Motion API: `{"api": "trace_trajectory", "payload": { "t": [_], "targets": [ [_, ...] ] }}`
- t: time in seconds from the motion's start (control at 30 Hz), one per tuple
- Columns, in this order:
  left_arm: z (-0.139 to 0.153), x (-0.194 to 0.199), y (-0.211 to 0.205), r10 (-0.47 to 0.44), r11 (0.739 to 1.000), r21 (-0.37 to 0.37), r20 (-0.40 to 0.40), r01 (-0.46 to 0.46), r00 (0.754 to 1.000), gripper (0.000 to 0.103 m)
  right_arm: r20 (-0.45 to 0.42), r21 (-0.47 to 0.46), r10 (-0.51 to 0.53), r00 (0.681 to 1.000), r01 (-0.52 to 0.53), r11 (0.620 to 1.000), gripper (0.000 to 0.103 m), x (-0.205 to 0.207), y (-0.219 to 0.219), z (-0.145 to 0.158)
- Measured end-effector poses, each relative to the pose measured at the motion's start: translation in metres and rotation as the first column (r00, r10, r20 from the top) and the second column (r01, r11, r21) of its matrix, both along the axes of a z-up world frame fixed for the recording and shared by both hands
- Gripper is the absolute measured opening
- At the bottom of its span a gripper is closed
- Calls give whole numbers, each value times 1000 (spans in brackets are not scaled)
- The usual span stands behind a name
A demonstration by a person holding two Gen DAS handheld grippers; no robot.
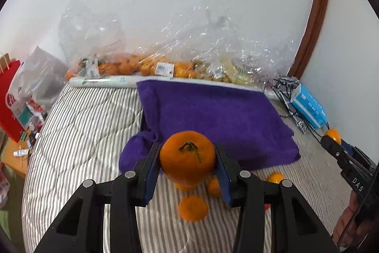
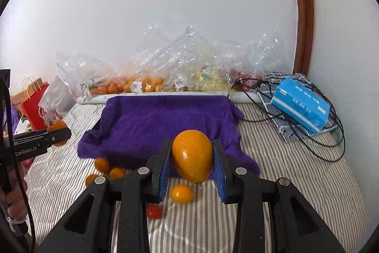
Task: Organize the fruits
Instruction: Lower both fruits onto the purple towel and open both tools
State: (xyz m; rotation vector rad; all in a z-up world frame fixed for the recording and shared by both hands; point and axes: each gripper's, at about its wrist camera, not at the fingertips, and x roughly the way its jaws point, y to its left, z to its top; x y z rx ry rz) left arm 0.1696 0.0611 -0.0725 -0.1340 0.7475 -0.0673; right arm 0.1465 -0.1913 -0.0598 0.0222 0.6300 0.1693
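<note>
My left gripper [image 1: 187,159] is shut on a round mandarin [image 1: 187,155] with a green stem, held above the striped bed. My right gripper [image 2: 192,159] is shut on an oval yellow-orange fruit [image 2: 192,155], a kumquat by its look. Both hang just before a purple towel [image 1: 213,115] draped over a raised box. Loose mandarins [image 1: 193,208] lie on the bed under the left gripper. A small yellow fruit [image 2: 182,193] and a red tomato [image 2: 154,211] lie under the right one. The right gripper [image 1: 331,140] shows at the left view's right edge, the left gripper [image 2: 58,132] at the right view's left edge.
Clear plastic bags of fruit [image 1: 165,63] line the wall behind a rolled white sheet [image 1: 101,82]. A blue tissue box [image 2: 300,104] and black cables [image 2: 308,134] lie at the right. A red paper bag [image 1: 9,98] stands off the bed's left edge.
</note>
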Motion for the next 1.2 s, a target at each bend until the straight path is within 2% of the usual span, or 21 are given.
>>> {"api": "trace_trajectory", "payload": {
  "t": [0.17, 0.27, 0.67, 1.2],
  "targets": [
    [6, 21, -3, 0, 1000, 2, 16, 0, 1000, 41, 10, -1, 4, 1000, -4, 1000, 33, 22, 1, 3],
    [8, 33, -3, -16, 999, -29, 35, 17, 999, 41, 12, 4, 9, 1000, -9, 1000, 33, 35, 1, 5],
    [-11, 90, -10, -7, 998, -68, 10, 8, 1000, 41, 11, 11, 41, 999, -41, 999, 33, 92, 3, 5],
    [-63, 124, -12, 16, 999, -43, -76, -19, 997, 41, -135, 42, 59, 989, -53, 998, 33, 135, -1, -58]
  ]
}}
